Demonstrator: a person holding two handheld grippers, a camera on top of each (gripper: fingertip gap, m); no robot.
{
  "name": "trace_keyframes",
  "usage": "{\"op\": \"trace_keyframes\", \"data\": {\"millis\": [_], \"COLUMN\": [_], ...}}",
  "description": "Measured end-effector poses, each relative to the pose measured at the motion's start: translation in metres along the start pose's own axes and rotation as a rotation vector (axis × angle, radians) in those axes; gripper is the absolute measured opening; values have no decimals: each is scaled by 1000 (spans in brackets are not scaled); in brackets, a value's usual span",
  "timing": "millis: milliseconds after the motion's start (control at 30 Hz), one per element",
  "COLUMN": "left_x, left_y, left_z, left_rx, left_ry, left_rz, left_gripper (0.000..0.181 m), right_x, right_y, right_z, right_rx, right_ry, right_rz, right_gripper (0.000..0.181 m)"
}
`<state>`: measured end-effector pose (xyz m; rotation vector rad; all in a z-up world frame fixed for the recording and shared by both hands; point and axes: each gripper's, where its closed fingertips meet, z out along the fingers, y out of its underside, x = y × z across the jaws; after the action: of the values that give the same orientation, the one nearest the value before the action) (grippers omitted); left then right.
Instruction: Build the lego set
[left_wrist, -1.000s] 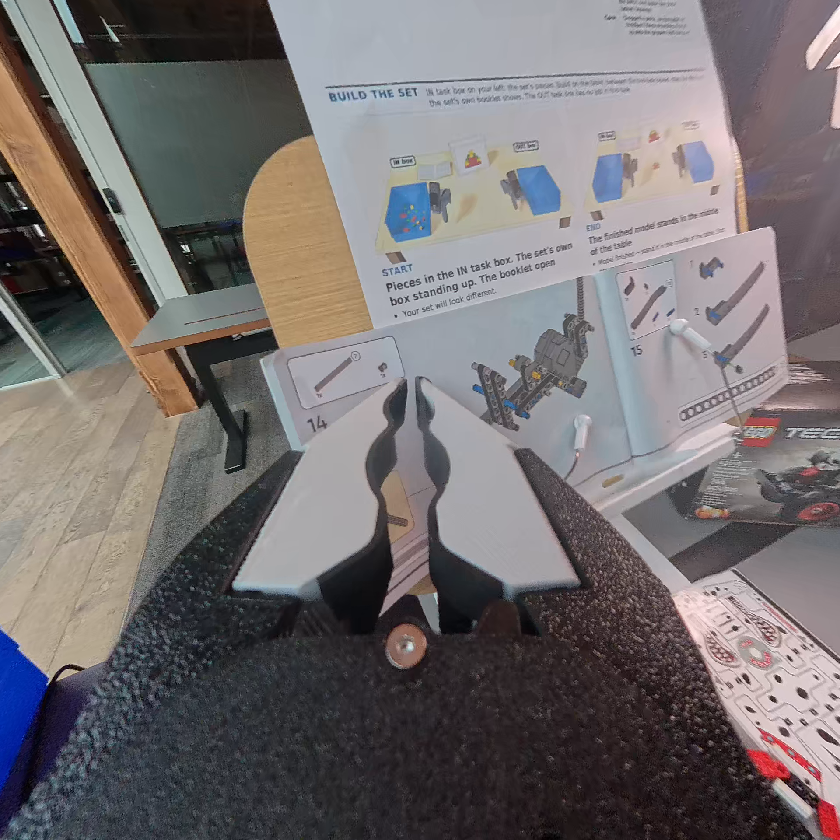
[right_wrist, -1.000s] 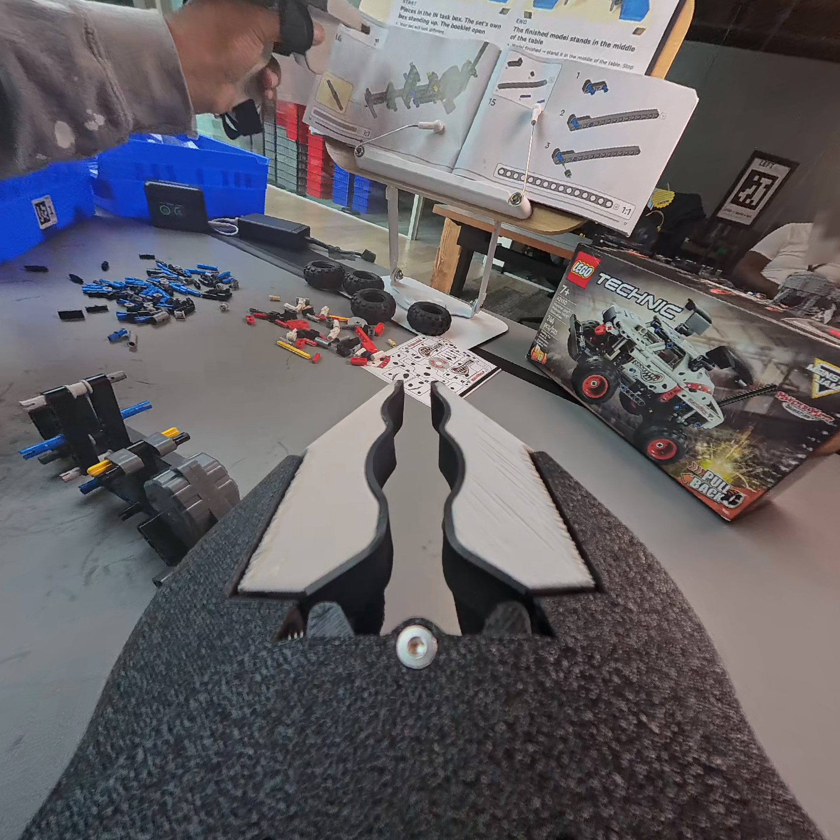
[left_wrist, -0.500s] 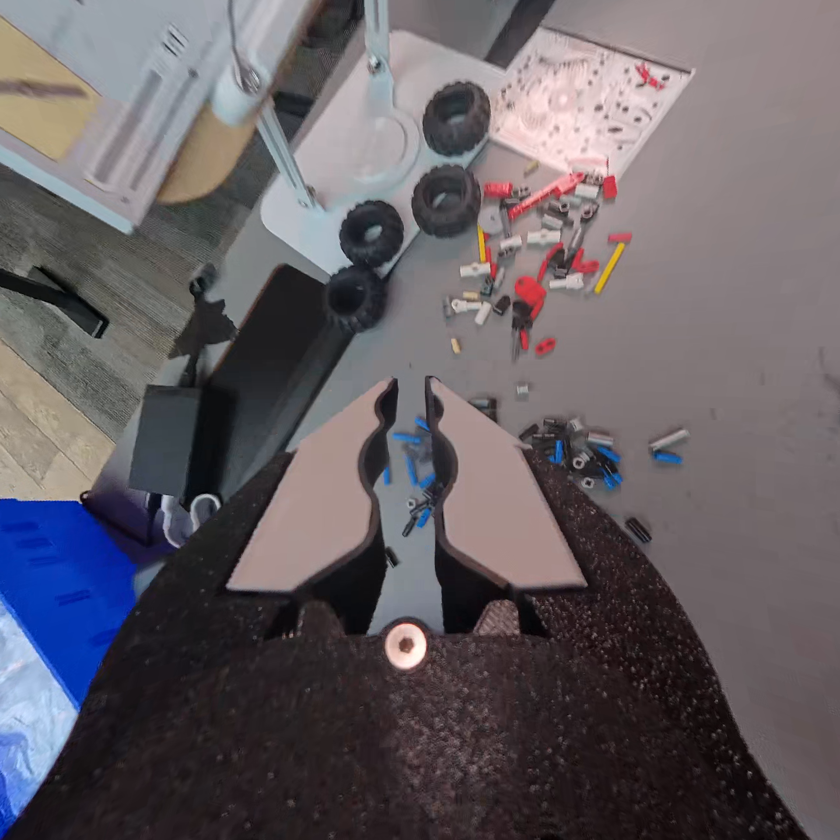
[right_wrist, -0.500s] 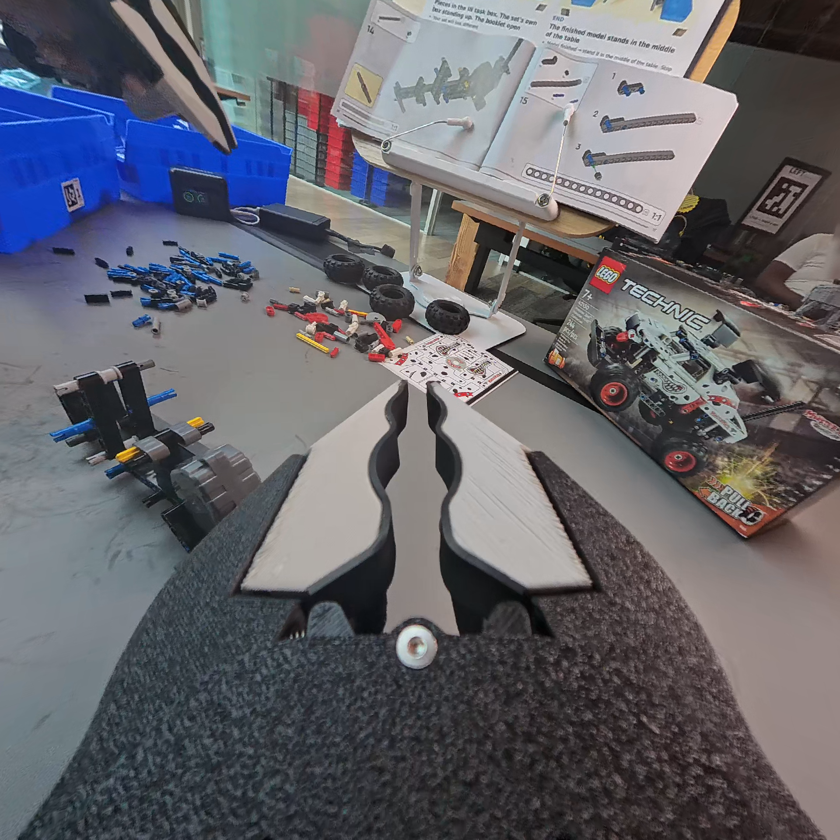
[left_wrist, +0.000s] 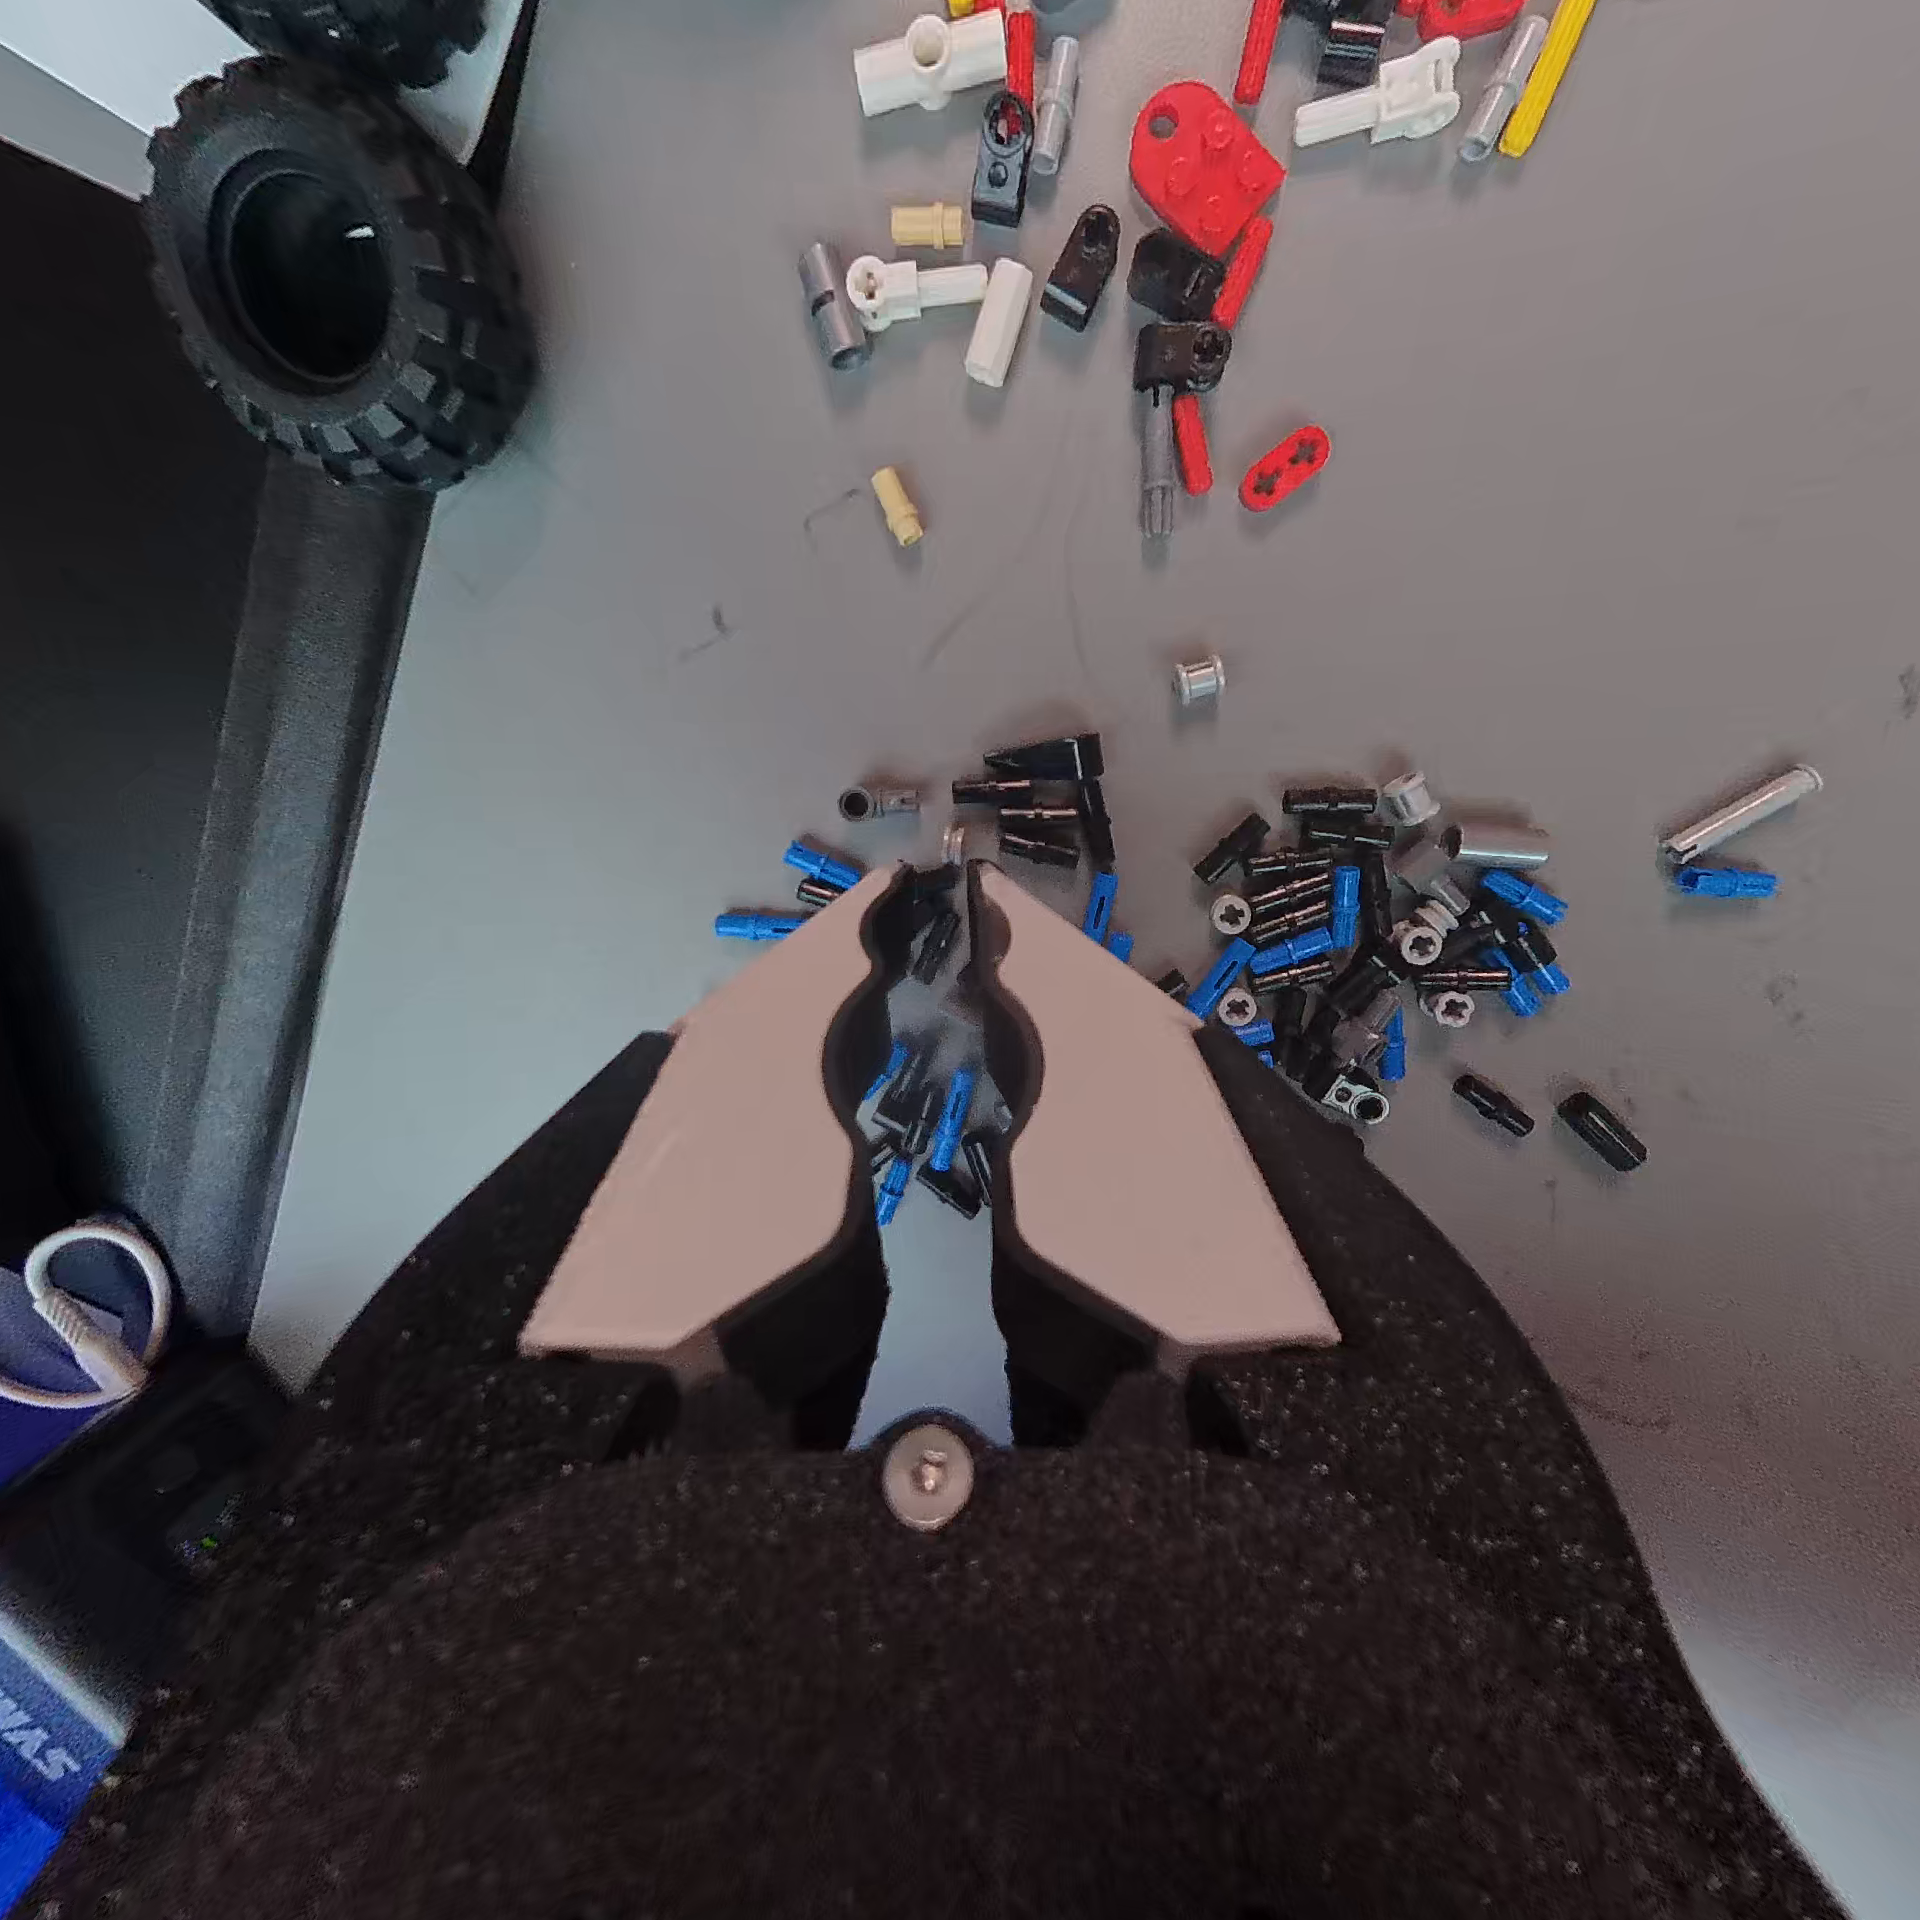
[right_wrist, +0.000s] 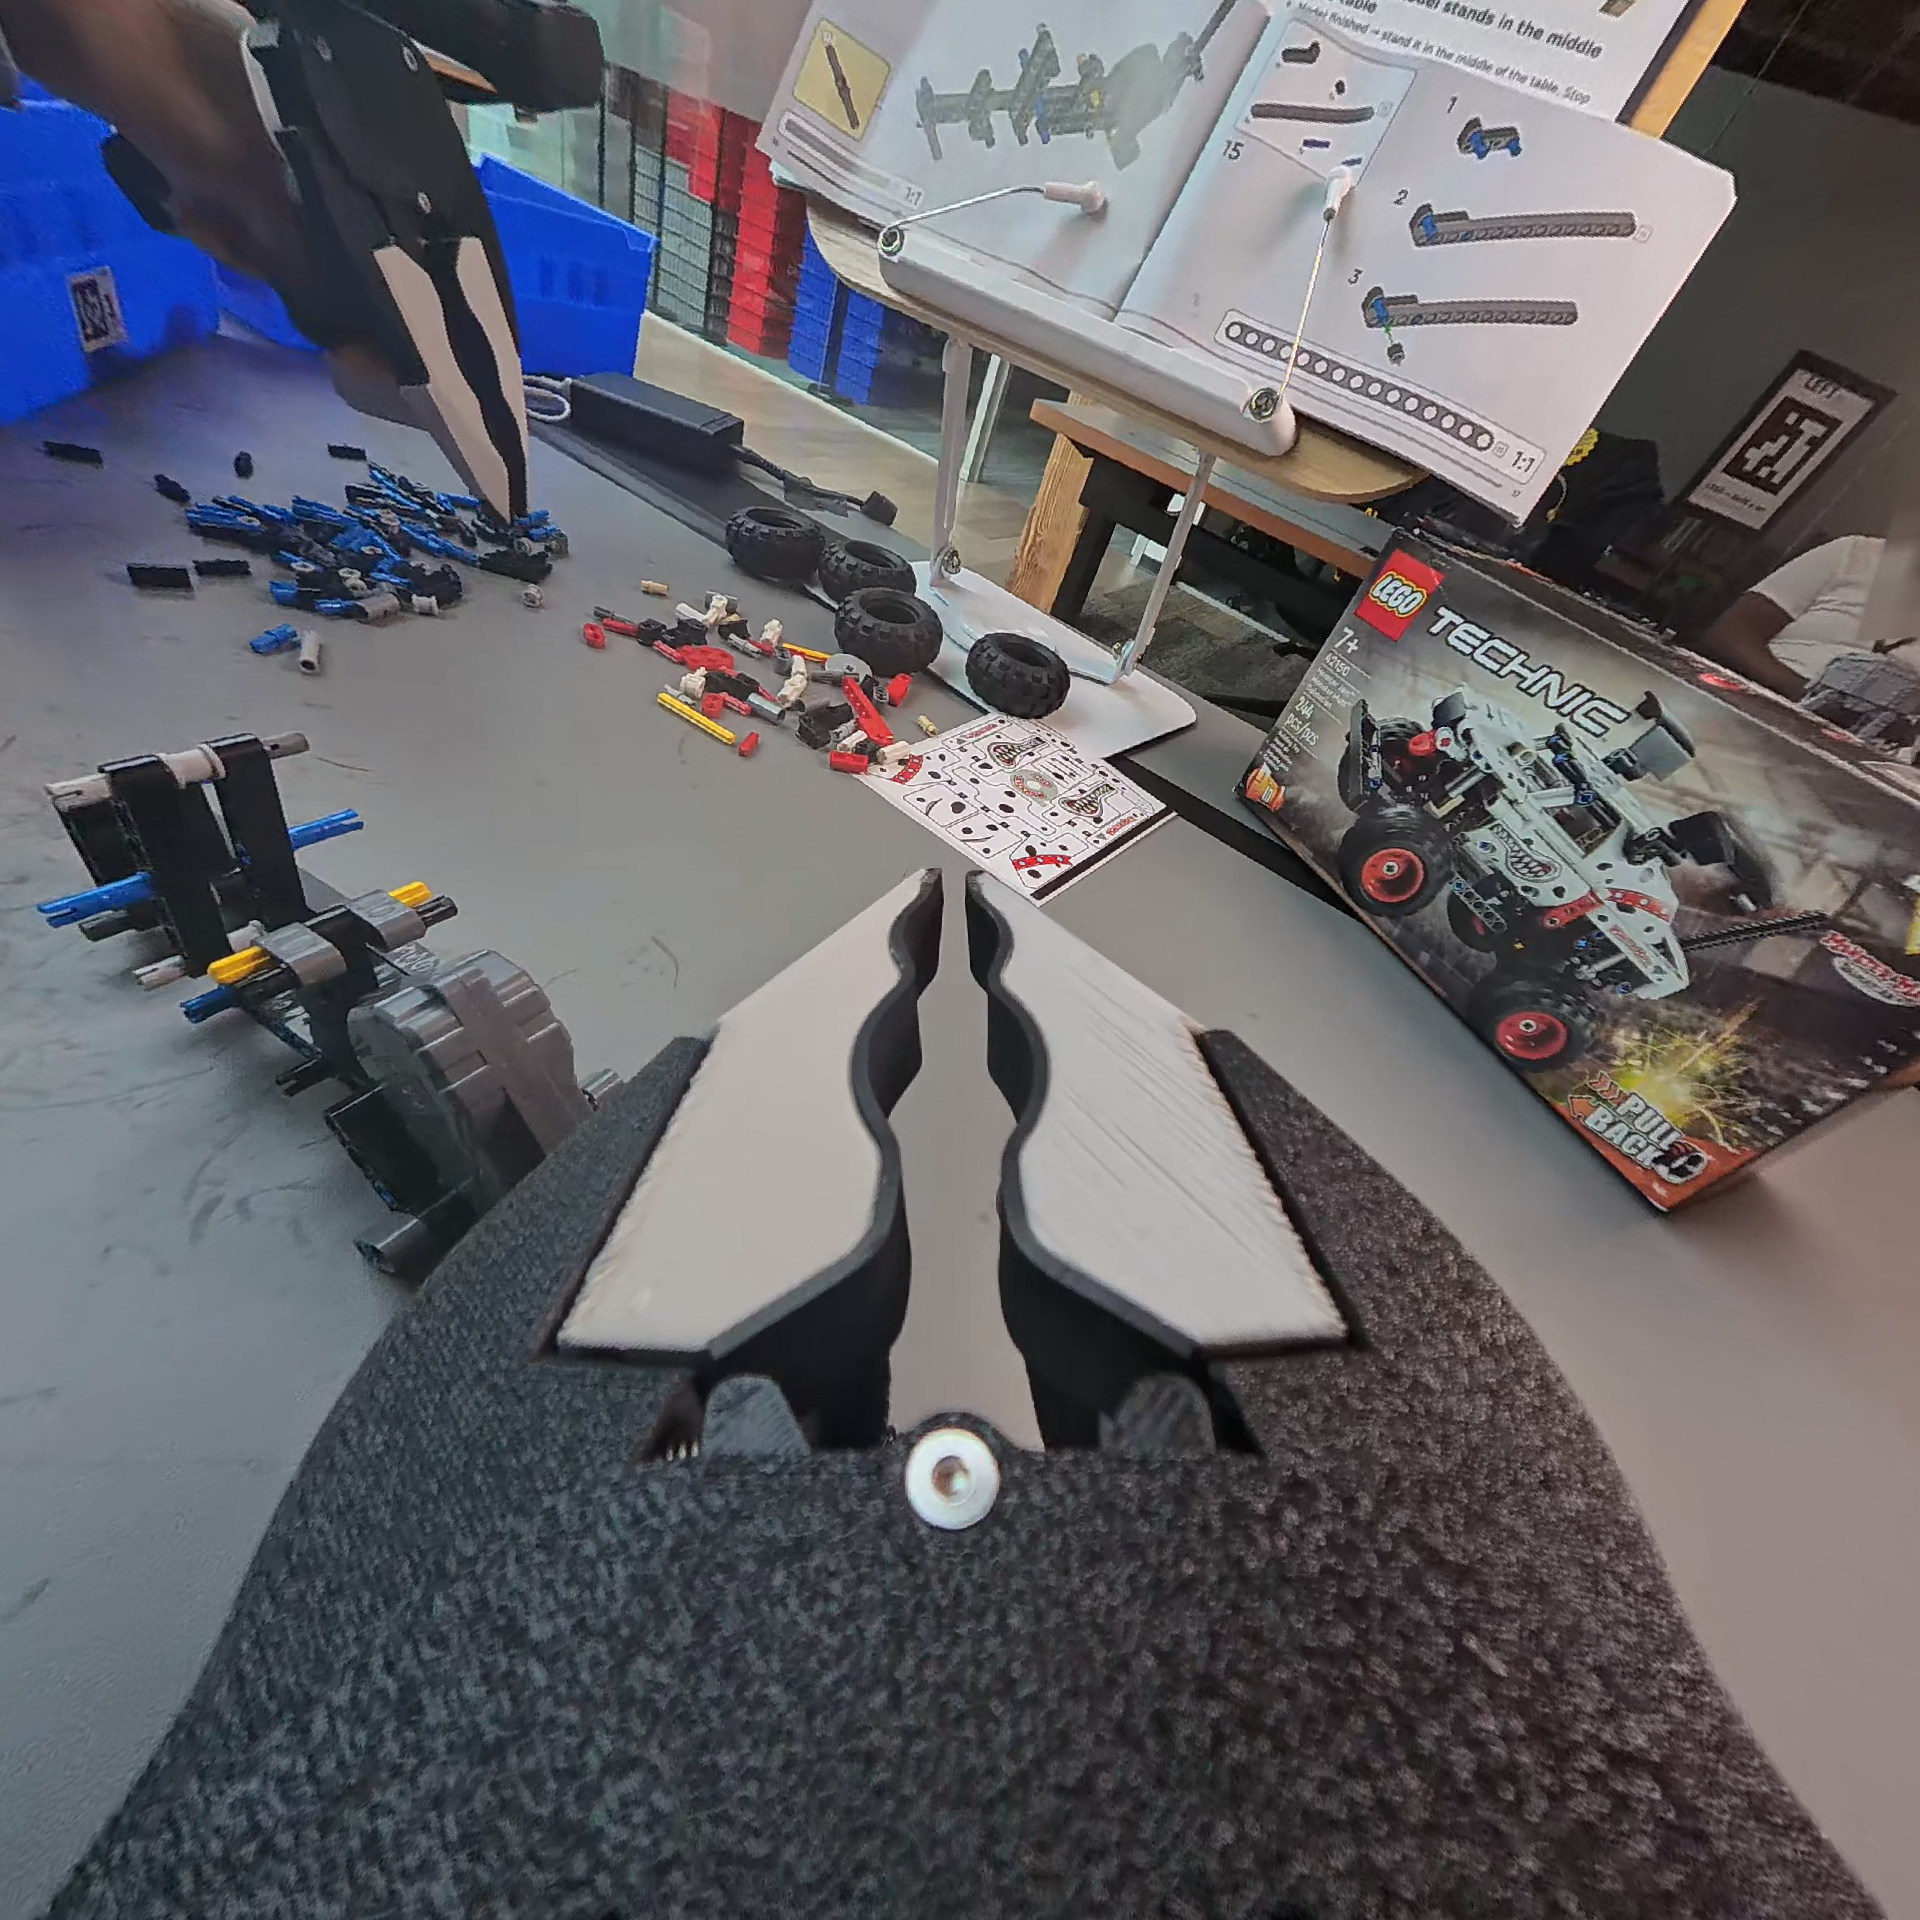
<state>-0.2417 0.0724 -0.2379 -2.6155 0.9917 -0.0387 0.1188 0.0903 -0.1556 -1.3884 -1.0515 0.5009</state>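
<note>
Since the earlier frames the left tool (left_wrist: 940, 873) has swung away from the booklet (right_wrist: 1247, 187) and dropped to the desk (left_wrist: 1558, 520), tips now down in the pin pile (left_wrist: 1330, 935); the right tool (right_wrist: 954, 883) has barely shifted.

The left tool's fingers stand nearly closed, a narrow slit between the tips. A short black pin (left_wrist: 932, 948) lies in that slit just behind the tips, its long axis running roughly along the fingers, not across them. Whether the tips actually pinch it or merely straddle it I cannot tell. More blue and black pins show through the gap lower down, lying on the desk beneath.

The right wrist view shows the same tool (right_wrist: 488, 457) with its points planted at the near edge of the pile (right_wrist: 364, 540). The right tool hovers over bare desk, almost closed and holding nothing, with the half-built chassis (right_wrist: 291, 966) just to its left and well apart from the pile.

The pile spreads mainly to the right of the left tool's tips, with a cluster of black pins (left_wrist: 1039, 800) just ahead. The left tool is plainly the nearer one for any pin. A pin lying lengthwise in the slit is likely to slip or pivot when lifted, so a grip across its axis looks safer.
</note>
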Motion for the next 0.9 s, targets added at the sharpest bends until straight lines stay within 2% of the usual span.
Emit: {"op": "trace_keyframes", "data": {"millis": [733, 900], "left_x": [8, 9], "left_y": [3, 4], "left_z": [11, 11], "left_rx": [6, 10], "left_ry": [29, 33], "left_rz": [5, 6], "left_gripper": [12, 4], "right_x": [1, 1], "right_y": [3, 4], "right_z": [3, 3], "right_rx": [-16, -17], "right_ry": [6, 9], "right_rz": [4, 5], "right_gripper": [4, 3]}}
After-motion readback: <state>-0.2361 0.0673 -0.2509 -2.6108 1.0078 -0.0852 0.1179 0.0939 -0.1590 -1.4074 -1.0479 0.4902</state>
